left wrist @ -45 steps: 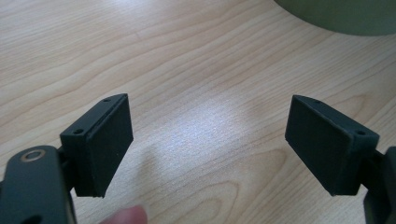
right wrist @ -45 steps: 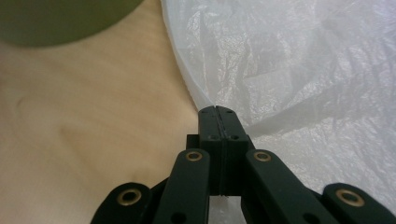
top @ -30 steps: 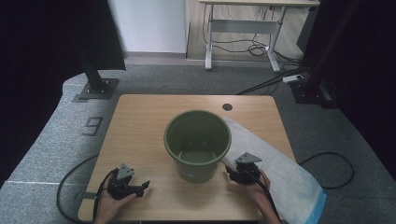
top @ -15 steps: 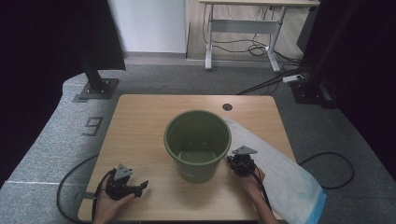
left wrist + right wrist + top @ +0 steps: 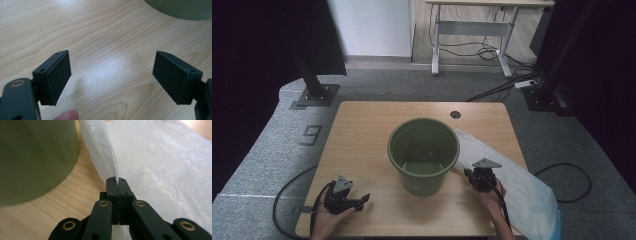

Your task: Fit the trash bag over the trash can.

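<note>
A bucket (image 5: 423, 155) is standing mid-table (image 5: 367, 125); a bag (image 5: 522, 190) is lying right of it, overhanging the table's right edge.

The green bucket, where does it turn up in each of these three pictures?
High view: the green bucket stands upright at the middle of the table.
Left gripper view: a slice of its wall sits at the top right corner.
Right gripper view: its wall takes up the left side, beside the clear plastic bag pinched by the right gripper.
Shared landmark: the light wood tabletop.
</note>
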`<state>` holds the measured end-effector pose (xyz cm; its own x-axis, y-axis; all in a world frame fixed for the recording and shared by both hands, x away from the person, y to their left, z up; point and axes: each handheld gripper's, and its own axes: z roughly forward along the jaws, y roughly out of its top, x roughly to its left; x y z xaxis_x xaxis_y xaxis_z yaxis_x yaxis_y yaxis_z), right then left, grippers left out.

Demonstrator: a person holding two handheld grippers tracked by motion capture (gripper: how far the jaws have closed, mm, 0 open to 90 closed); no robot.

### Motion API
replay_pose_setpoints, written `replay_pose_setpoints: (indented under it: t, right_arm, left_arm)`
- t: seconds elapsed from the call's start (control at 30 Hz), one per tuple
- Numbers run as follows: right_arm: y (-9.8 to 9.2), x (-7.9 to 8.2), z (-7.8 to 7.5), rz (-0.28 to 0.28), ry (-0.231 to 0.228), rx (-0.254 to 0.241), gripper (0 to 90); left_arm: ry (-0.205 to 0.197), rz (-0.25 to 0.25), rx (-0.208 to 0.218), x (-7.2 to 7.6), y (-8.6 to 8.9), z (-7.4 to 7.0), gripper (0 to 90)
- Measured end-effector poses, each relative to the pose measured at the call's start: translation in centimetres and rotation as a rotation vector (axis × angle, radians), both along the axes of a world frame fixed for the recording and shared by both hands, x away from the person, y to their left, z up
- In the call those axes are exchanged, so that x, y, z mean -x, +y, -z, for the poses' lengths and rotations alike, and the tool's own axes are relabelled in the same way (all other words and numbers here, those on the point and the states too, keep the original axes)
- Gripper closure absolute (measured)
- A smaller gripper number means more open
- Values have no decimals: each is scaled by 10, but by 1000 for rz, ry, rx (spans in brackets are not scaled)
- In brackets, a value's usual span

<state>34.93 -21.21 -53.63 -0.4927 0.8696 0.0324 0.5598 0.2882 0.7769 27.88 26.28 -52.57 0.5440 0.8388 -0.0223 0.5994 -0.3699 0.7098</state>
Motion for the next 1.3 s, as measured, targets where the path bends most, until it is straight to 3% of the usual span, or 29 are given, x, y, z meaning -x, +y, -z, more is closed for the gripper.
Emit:
replay_pose_setpoints:
  t: [0.1,0.23,0.3,0.47,0.53,0.6,0.73,0.83,1.1,1.23,1.27,1.3]
  right_arm:
    - [0,3,2,-12,28,16,850]
    - [7,1,0,-14,-15,49,603]
    - [15,-3,0,-35,-30,44,540]
    - [37,-15,6,-70,-22,77,479]
    - [42,-16,9,-75,-11,93,506]
    - [43,-17,11,-70,-11,102,592]
    - [40,-18,12,-45,-13,90,881]
    - [32,-18,8,-13,-20,49,887]
    - [9,-8,-37,36,-126,-61,887]
    - [-4,-9,-56,69,-136,-129,887]
    - [-13,-11,-65,89,-134,-175,887]
    - [-13,-11,-65,89,-134,-175,887]
  left_arm:
    - [1,-1,5,0,1,0,150]
    - [3,1,12,0,2,0,150]
    - [5,2,8,0,2,0,150]
    - [7,-2,11,0,3,1,150]
    - [8,-3,10,0,4,1,150]
    - [8,-4,12,0,4,1,150]
    - [4,-3,29,1,6,-1,150]
    - [-1,-4,34,1,7,-2,150]
    - [11,0,19,1,4,1,150]
    - [12,-10,30,1,6,1,150]
    - [11,-10,32,1,7,1,150]
    - [11,-10,35,1,7,1,150]
